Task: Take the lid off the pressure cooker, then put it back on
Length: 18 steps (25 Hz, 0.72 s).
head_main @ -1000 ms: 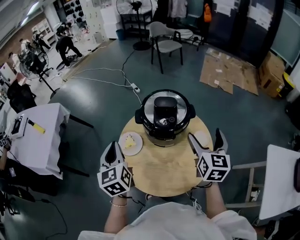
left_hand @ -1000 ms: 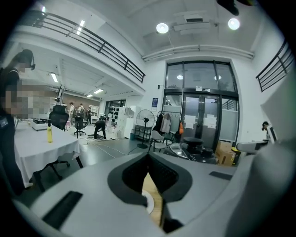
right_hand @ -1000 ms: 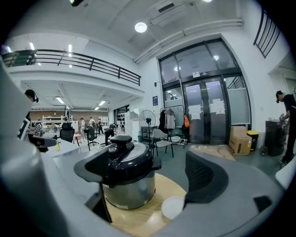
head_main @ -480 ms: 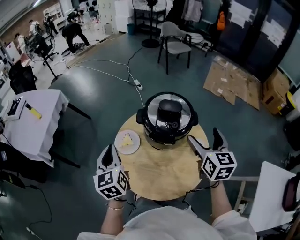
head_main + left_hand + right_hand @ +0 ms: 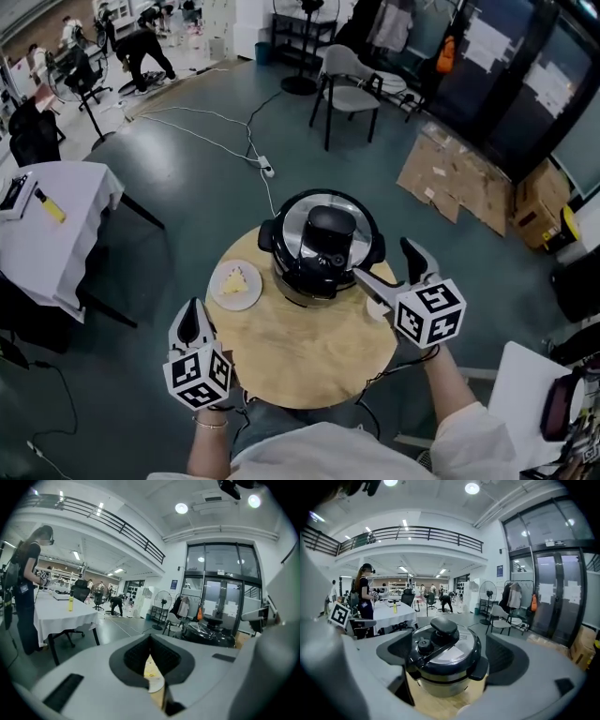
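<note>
The black-and-steel pressure cooker (image 5: 319,246) stands at the far side of the round wooden table (image 5: 309,342). Its lid (image 5: 325,225) with the black handle sits on the pot. My right gripper (image 5: 391,270) is open just right of the cooker, level with its side handle, touching nothing. In the right gripper view the cooker (image 5: 443,660) fills the space ahead of the open right gripper (image 5: 450,665). My left gripper (image 5: 191,321) is shut and empty at the table's left edge. In the left gripper view the left gripper (image 5: 151,660) shows only a slit, with the cooker (image 5: 208,637) off to the right.
A white plate (image 5: 235,284) with a yellow piece of food lies left of the cooker. A grey chair (image 5: 352,70), flattened cardboard (image 5: 455,169) and a floor cable (image 5: 216,131) lie beyond. A white-clothed table (image 5: 47,211) stands at left.
My right gripper has moved forward and inward, close to the cooker's right side. The left gripper has drawn back and left, off the table edge. The lid stays on.
</note>
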Each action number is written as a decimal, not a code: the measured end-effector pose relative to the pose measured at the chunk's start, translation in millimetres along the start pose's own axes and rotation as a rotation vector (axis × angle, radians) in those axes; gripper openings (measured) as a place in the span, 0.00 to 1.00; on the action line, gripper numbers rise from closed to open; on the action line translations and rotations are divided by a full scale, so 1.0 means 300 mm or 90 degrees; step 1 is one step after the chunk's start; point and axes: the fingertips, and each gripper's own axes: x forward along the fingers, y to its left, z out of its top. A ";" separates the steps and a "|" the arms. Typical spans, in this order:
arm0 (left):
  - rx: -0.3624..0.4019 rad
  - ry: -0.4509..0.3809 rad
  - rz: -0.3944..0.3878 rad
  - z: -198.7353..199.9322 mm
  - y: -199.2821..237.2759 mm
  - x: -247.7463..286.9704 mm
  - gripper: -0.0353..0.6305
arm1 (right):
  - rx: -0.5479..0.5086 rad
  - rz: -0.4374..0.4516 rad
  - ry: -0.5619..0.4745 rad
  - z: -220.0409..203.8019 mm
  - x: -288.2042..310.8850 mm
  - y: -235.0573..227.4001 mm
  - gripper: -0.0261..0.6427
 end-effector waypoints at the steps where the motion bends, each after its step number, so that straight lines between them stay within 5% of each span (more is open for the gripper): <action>1: -0.002 -0.003 0.008 0.000 0.008 -0.003 0.05 | -0.011 0.008 0.005 0.007 0.013 -0.005 0.78; 18: -0.019 -0.015 0.122 -0.030 0.097 -0.074 0.05 | -0.148 0.162 0.059 0.090 0.236 -0.009 0.76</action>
